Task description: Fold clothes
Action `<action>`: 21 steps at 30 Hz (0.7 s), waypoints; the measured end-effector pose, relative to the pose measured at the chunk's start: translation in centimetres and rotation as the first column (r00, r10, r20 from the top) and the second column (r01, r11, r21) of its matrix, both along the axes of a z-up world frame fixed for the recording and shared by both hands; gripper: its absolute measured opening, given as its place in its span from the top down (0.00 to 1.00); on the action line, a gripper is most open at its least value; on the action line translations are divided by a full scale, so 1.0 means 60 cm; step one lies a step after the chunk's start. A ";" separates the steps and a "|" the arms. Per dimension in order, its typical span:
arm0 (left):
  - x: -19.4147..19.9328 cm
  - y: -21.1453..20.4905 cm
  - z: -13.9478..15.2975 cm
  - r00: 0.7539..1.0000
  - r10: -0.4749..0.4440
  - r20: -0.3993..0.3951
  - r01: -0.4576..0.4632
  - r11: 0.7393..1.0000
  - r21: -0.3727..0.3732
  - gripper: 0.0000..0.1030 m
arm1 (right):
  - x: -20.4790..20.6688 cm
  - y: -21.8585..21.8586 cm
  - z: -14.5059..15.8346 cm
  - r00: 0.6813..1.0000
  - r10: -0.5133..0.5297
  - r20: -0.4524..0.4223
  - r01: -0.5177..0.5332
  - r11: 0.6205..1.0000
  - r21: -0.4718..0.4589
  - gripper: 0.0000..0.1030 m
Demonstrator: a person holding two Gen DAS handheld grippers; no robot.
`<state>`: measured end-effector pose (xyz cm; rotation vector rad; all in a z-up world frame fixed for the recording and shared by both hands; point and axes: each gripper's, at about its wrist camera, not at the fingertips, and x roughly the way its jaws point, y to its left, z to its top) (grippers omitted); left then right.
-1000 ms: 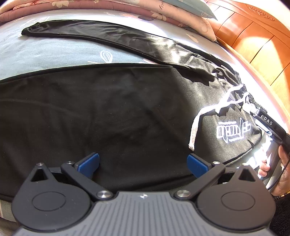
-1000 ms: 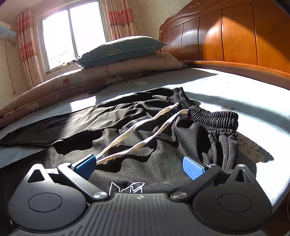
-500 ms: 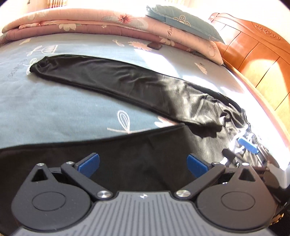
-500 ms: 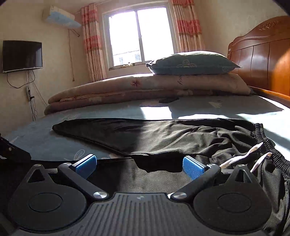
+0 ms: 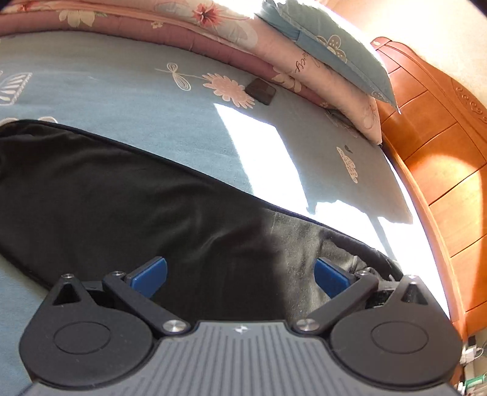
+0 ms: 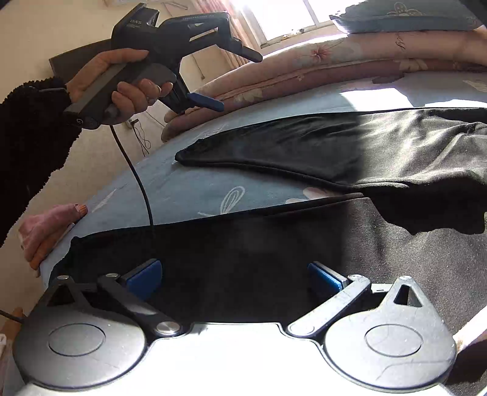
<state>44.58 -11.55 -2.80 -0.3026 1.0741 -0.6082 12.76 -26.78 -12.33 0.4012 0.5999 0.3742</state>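
Both claws hang with their blue pads spread wide and nothing between them. From its own camera the left claw (image 5: 240, 272) hovers just above a black trouser leg (image 5: 121, 195), which runs across the bed from the left toward the lower right, half in shadow and half in sun. Beyond the leg lies the blue patterned sheet (image 5: 137, 91) with a bright patch of sunlight on it, and a small dark flat object (image 5: 261, 91) rests near the far edge. Folded quilts (image 5: 213, 27) and a blue pillow (image 5: 322, 51) are stacked along that edge, and a wooden headboard (image 5: 441, 146) stands at the right.

The right claw (image 6: 234, 278) sits low over the other leg of the black trousers (image 6: 274, 249), whose cuff ends near the bed's left edge. The 2 legs lie apart in a V with sheet showing between them; the farther leg (image 6: 304, 149) stretches to a cuff at the left, and both join in rumpled cloth at the right. In this view the left claw (image 6: 225, 79) is held high above the bed by the person's left hand (image 6: 121, 79), a black fuzzy sleeve (image 6: 33, 137) at the wrist and a cable (image 6: 137, 173) hanging from the handle down to the trousers. A pink cloth (image 6: 45, 228) lies at the bed's edge
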 end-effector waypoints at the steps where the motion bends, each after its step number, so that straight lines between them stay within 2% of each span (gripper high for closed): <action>1: 0.013 -0.017 -0.018 1.000 -0.007 -0.021 0.007 1.000 -0.026 0.01 | 0.002 -0.010 -0.001 1.000 -0.016 -0.006 0.016 1.000 0.020 0.00; 3: 0.032 -0.045 -0.047 0.999 -0.023 -0.036 0.020 0.998 -0.068 0.01 | 0.005 -0.026 -0.004 0.999 -0.038 -0.012 0.038 0.998 0.052 0.00; 5: 0.049 -0.073 -0.075 0.998 -0.042 -0.048 0.037 0.994 -0.102 0.01 | 0.005 -0.021 -0.004 0.999 -0.034 -0.004 0.034 0.999 0.036 0.00; 11: 0.069 -0.096 -0.117 0.998 -0.027 -0.057 0.023 0.998 -0.065 0.01 | 0.001 0.002 -0.002 1.000 -0.017 0.015 0.018 0.997 -0.070 0.00; 15: 0.066 -0.072 -0.103 0.999 -0.019 -0.037 0.015 0.991 -0.131 0.01 | 0.002 0.001 -0.002 1.000 -0.017 0.014 0.018 0.997 -0.073 0.00; 18: 0.067 -0.070 -0.118 0.997 -0.041 -0.066 0.035 0.996 -0.078 0.01 | 0.005 0.003 -0.003 1.000 -0.018 0.013 0.018 0.997 -0.080 0.00; 21: 0.076 -0.051 -0.092 1.000 -0.016 -0.008 0.015 0.998 -0.065 0.01 | 0.007 0.006 -0.004 1.000 -0.016 0.012 0.018 0.995 -0.095 0.00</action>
